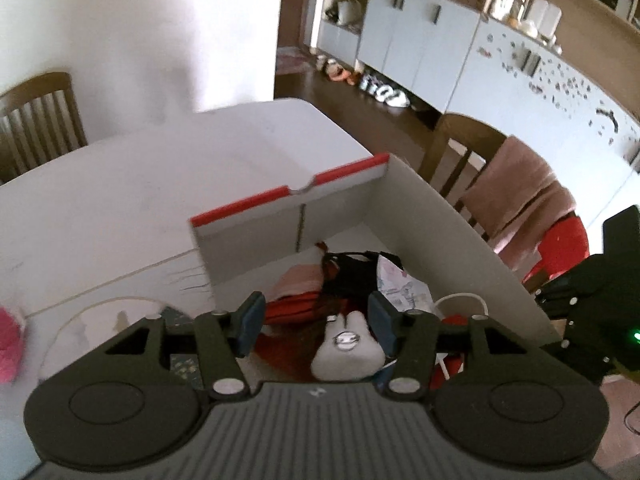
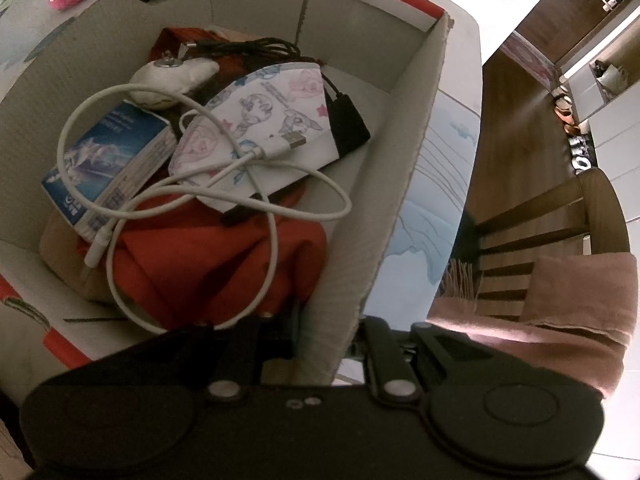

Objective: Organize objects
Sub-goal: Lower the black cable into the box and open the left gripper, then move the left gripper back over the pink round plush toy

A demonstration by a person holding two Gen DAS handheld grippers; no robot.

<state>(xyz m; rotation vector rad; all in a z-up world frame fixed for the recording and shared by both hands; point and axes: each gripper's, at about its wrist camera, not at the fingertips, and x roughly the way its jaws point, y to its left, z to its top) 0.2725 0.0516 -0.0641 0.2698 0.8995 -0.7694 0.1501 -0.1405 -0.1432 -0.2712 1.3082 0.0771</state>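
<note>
An open cardboard box (image 1: 440, 220) with a red rim stands on the white table (image 1: 120, 200). Inside lie a white plush toy (image 2: 172, 76), a cartoon-print face mask (image 2: 260, 120), a white cable (image 2: 272, 240), a blue carton (image 2: 108, 160), a black cable (image 2: 248, 46) and red cloth (image 2: 208, 260). My left gripper (image 1: 316, 320) hangs open over the box, the plush toy (image 1: 346, 354) lying below its pads, apart from them. My right gripper (image 2: 334, 320) is shut on the box's near wall (image 2: 412, 160), one finger inside and one outside.
A pink fuzzy thing (image 1: 8, 344) lies on the table left of the box. A wooden chair draped with a pink towel (image 1: 520, 188) stands close on the right, another chair (image 1: 40, 120) at the far left. White cabinets (image 1: 420, 40) line the back wall.
</note>
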